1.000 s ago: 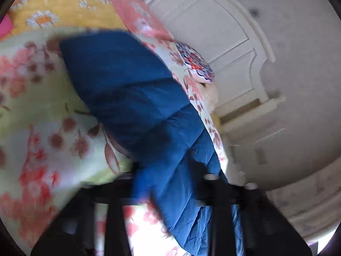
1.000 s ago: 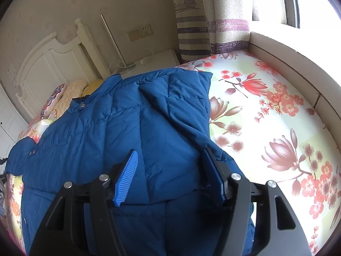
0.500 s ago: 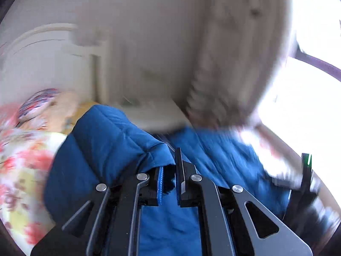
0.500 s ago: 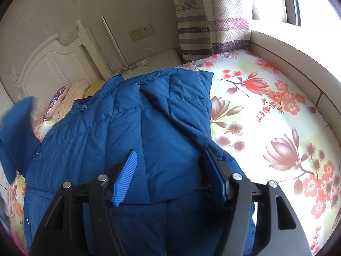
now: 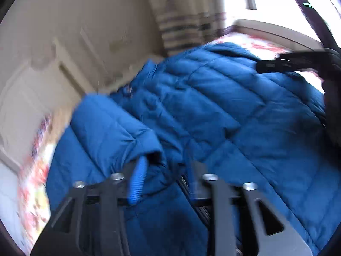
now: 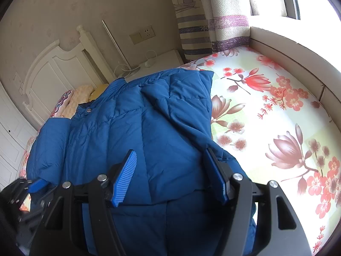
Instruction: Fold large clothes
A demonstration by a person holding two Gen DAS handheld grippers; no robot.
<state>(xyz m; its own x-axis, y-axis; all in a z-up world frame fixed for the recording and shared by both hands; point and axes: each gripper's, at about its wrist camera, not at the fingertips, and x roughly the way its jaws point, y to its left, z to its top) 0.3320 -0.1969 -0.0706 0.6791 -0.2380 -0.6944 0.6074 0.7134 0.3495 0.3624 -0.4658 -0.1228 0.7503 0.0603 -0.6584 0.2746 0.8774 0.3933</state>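
A blue quilted puffer jacket (image 6: 153, 128) lies on the floral bed sheet (image 6: 277, 111); its right sleeve is folded across the body. My right gripper (image 6: 170, 175) is open and hovers just above the jacket's lower part, holding nothing. In the blurred left wrist view the jacket (image 5: 223, 111) fills the frame, and the left sleeve's cuff (image 5: 153, 155) lies folded onto the body between the fingers of my left gripper (image 5: 164, 177), whose jaws are now apart. The left gripper also shows in the right wrist view (image 6: 36, 184) at the lower left.
A white headboard (image 6: 57, 72) and pillows (image 6: 78, 98) stand at the far left. A white nightstand (image 6: 157, 61) with cables, a striped curtain (image 6: 204, 27) and a padded window ledge (image 6: 287, 49) border the bed on the far and right sides.
My left gripper swung the left sleeve over onto the jacket's body, and its jaws have opened off the cuff. My right gripper has stayed still and open.
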